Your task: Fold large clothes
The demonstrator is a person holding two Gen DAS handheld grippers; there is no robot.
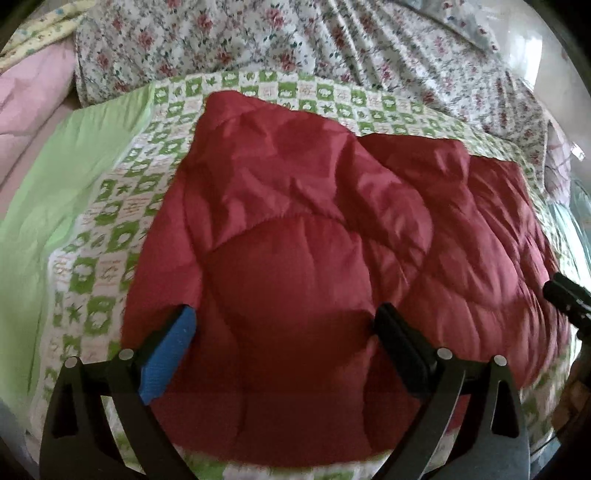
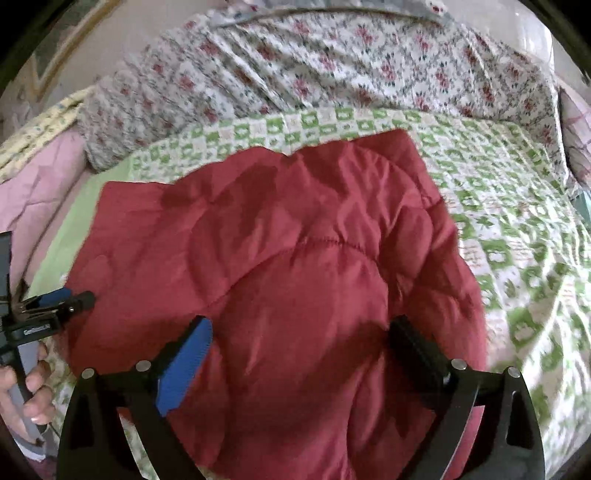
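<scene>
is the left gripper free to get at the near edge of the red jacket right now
Probably yes: the left gripper hangs open right over the red jacket, nothing lies between them, and the right gripper is off to the side.

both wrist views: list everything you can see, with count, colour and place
quilted garment: one, dark red, spread across the middle of the bed, under both tools
checked sheet: one, green and white, beneath the garment
plain cloth: one, light green, along the sheet's left side
floral bedding: one, white with red flowers, bunched along the far side
pink bedding: one, pale pink, far left
yellow patterned fabric: one, pale yellow, top left corner
left tool: one, black with a blue pad, jaws open over the garment's near edge
right tool: one, black with a blue pad, jaws open over the garment
left hand: one, gripping the left tool's handle
</scene>
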